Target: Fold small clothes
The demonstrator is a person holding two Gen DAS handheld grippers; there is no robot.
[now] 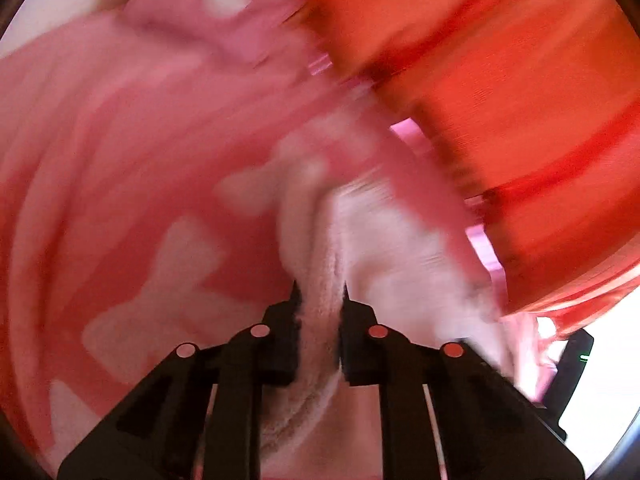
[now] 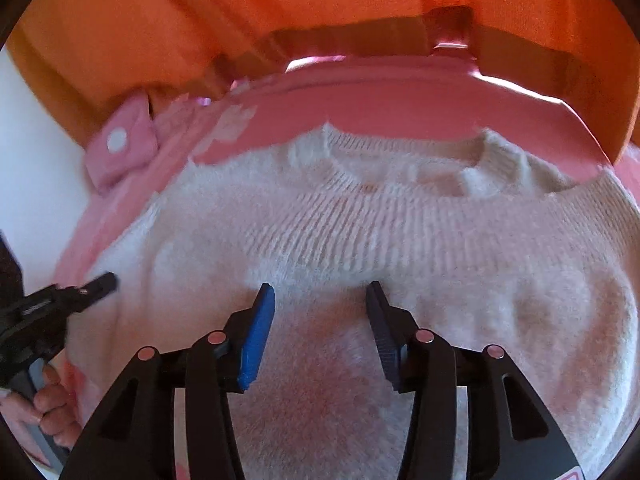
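A white fuzzy knit sweater (image 2: 400, 232) lies spread with its ribbed neckline at the far side, on top of a pink garment (image 2: 380, 108) with white patterns. My right gripper (image 2: 320, 290) hovers over the sweater's middle, open, with nothing pinched between its fingers. My left gripper (image 1: 320, 288) is shut on a raised fold of the white sweater (image 1: 396, 248); the left wrist view is smeared. In the right wrist view the left gripper (image 2: 104, 282) sits at the sweater's left edge, held by a hand (image 2: 52, 404).
Orange fabric (image 2: 200, 8) rises behind the clothes and fills the upper right of the left wrist view (image 1: 500, 80). A pink tab with a white snap button (image 2: 120, 142) sticks out at the left. A white surface (image 2: 36, 140) lies beyond the left edge.
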